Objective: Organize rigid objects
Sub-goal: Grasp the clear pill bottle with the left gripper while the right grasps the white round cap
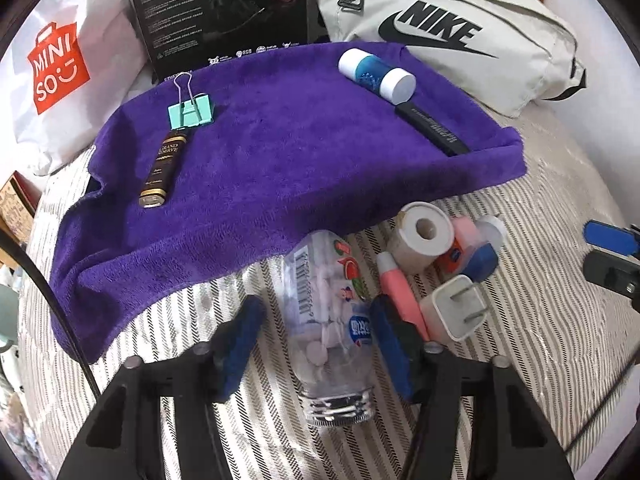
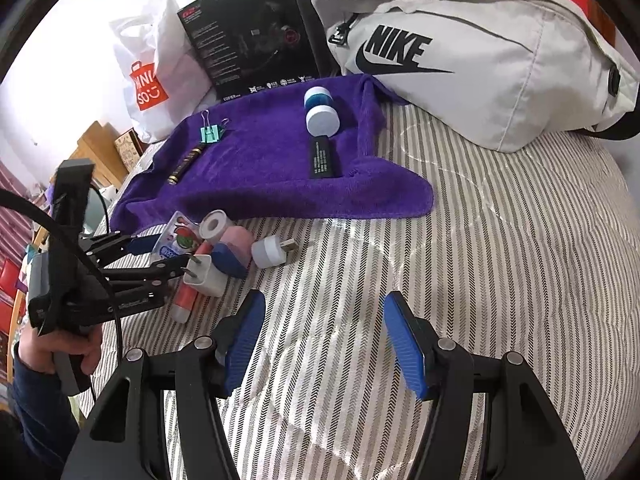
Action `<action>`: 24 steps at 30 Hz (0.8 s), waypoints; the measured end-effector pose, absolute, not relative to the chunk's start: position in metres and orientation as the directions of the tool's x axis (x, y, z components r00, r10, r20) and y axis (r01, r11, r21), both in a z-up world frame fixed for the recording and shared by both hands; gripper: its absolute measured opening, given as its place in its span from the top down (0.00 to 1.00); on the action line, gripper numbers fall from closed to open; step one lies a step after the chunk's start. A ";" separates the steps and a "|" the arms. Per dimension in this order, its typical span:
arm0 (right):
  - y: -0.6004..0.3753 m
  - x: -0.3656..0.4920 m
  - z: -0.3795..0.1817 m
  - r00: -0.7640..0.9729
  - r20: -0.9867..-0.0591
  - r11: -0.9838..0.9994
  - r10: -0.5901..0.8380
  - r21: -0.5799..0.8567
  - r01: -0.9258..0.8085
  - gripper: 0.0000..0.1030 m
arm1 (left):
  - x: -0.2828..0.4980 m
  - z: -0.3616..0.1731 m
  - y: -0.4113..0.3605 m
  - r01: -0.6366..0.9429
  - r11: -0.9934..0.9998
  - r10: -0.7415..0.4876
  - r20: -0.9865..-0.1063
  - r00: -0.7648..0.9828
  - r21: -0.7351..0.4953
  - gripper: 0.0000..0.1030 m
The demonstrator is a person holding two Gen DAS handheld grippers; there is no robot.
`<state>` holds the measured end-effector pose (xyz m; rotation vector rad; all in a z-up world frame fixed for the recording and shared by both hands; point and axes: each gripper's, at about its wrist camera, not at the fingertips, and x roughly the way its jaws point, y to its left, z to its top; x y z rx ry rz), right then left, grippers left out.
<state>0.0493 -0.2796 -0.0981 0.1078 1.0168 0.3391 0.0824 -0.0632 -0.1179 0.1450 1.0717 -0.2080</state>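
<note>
While the left gripper [image 1: 316,344] sits with its jaws wide open on either side of the clear candy bottle [image 1: 328,320], nothing is clamped yet, and here's the worry: the bottle lies on its side just off the near edge of the purple towel [image 1: 280,152], round and slick, so a squeeze off-centre could likely send it rolling. Right beside it, also just off the towel's near edge, the pink tube [image 1: 400,296] and the white plug [image 1: 456,308] crowd the right finger [image 1: 390,344], which looks close enough to nudge them or pinch the tube along with the bottle. The right gripper [image 2: 324,344] hangs well back from the towel over bare striped bedding [image 2: 500,280], jaws spread wide, holding nothing. Up on the towel, the green clip [image 1: 190,112] and brown tube [image 1: 162,168] already lie in line.
</note>
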 end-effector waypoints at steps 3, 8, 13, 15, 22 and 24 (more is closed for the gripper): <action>-0.276 0.053 -0.101 0.470 -0.819 0.941 0.329 0.246 -0.232 0.40 | 0.079 -0.117 -0.065 0.250 0.968 -0.105 -0.876 0.471 0.018 0.61; -0.263 0.054 -0.105 0.457 -0.820 0.933 0.345 0.246 -0.263 0.40 | 0.067 -0.108 -0.044 0.223 0.975 -0.104 -0.869 0.484 0.007 0.61; -0.247 0.061 -0.109 0.450 -0.812 0.921 0.372 0.260 -0.292 0.40 | 0.062 -0.108 -0.011 0.162 0.987 -0.065 -0.873 0.483 0.016 0.61; -0.241 0.068 -0.114 0.440 -0.814 0.916 0.379 0.262 -0.305 0.40 | 0.060 -0.112 0.002 0.139 0.990 -0.067 -0.876 0.478 0.000 0.61; -0.227 0.086 -0.125 0.441 -0.822 0.917 0.361 0.226 -0.329 0.43 | 0.058 -0.117 0.015 0.124 0.992 -0.084 -0.874 0.478 -0.028 0.61; -0.224 0.090 -0.128 0.444 -0.828 0.922 0.343 0.205 -0.329 0.46 | 0.058 -0.117 0.015 0.122 0.992 -0.085 -0.873 0.480 -0.029 0.61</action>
